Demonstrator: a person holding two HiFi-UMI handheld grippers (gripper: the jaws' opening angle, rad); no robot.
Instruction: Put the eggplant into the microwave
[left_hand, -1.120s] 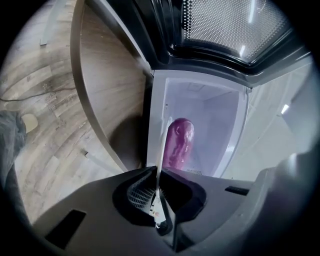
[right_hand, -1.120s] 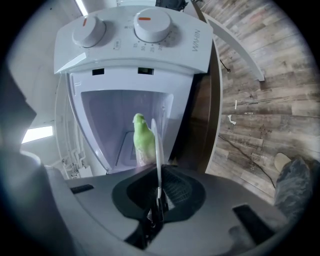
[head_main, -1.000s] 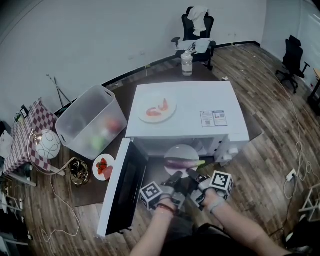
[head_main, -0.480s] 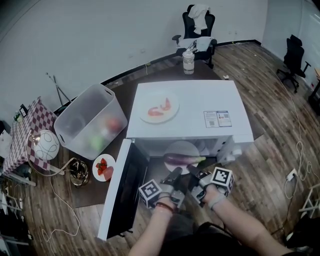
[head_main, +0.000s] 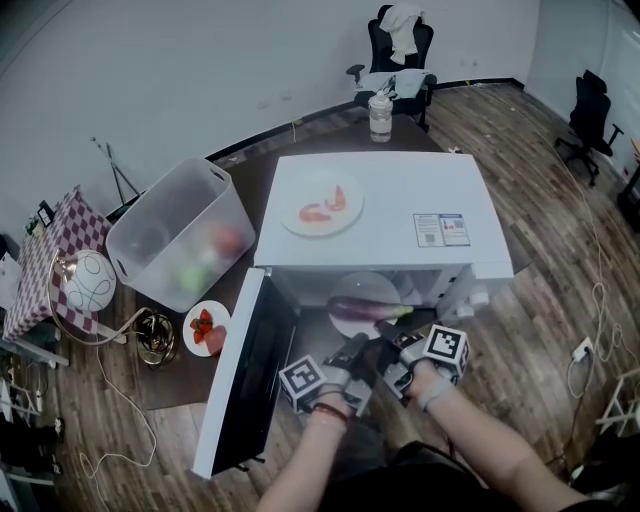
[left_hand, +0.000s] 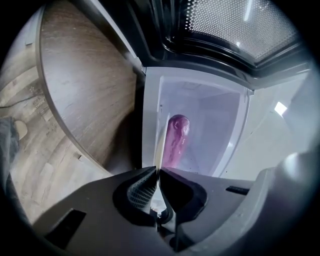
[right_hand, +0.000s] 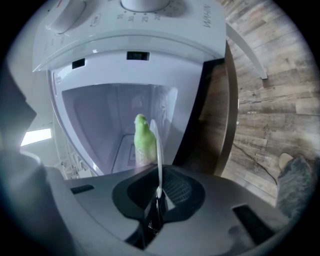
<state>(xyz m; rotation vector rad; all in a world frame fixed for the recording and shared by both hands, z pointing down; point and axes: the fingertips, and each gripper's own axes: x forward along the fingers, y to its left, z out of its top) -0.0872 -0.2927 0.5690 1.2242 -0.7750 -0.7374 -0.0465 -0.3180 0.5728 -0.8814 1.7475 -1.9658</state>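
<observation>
Both the left gripper (head_main: 352, 352), jaws just closing in, and the right gripper (head_main: 388, 348) clamp the near rim of a round white plate (head_main: 362, 281) bearing the purple eggplant (head_main: 360, 309) at the front edge of the white microwave (head_main: 390, 215), where uneven pushing could roll it off.

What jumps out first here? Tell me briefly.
The white microwave, door swung open, fills the middle of the dark table. Inside, a purple eggplant lies on a white plate; the left gripper, jaws just closed further, and the right gripper pinch its near rim.
</observation>
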